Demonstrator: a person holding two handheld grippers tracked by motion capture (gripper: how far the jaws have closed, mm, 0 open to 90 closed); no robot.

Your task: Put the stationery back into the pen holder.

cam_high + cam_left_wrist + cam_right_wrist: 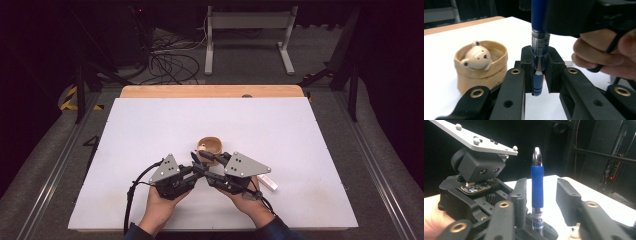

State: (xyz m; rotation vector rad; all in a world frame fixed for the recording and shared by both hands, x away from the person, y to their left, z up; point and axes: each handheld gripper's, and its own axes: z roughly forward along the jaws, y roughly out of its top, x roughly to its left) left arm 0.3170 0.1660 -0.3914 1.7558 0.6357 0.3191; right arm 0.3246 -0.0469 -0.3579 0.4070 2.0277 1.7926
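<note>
Two claws meet at one blue pen [538,37]: the left gripper [538,72] clamps its barrel, while the right gripper [541,202] stands released around it, apparently ready to close and take it.

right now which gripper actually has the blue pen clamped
The left gripper: its jaws are shut on the blue pen near its lower end. The right gripper stands open, the pen upright in the gap with daylight beside it.
</note>
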